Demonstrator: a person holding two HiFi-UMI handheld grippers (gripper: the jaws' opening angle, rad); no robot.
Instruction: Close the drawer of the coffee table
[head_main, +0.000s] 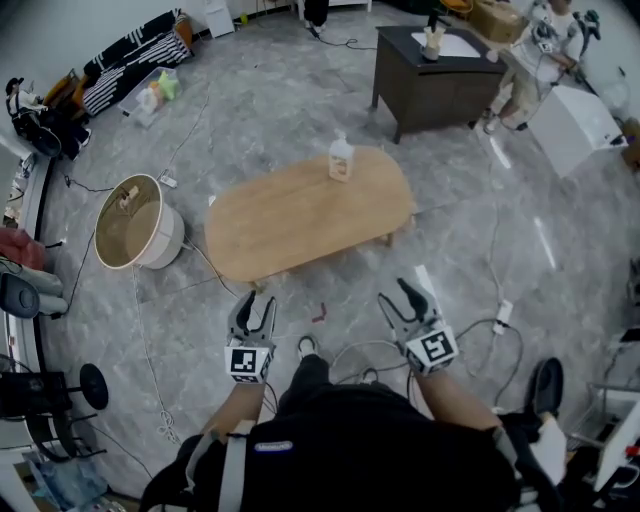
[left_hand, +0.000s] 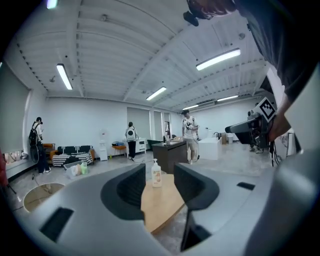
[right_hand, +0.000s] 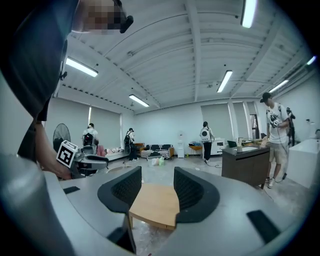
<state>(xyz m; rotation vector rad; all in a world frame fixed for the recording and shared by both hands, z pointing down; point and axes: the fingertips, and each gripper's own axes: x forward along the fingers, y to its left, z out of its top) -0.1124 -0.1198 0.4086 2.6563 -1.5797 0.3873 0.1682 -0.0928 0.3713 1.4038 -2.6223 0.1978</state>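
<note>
Open jaws before coffee table (head_main: 300, 215)

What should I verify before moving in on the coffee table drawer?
1. Left hand-held gripper open, empty: ok.
2. Right hand-held gripper open, empty: ok.
3. Coffee table ahead, in all views: ok.
4. Drawer open or shut: cannot tell, not visible.
5. Bottle upright on the tabletop: ok.
6. Floor clear: not ok, power strip lies loose.
</note>
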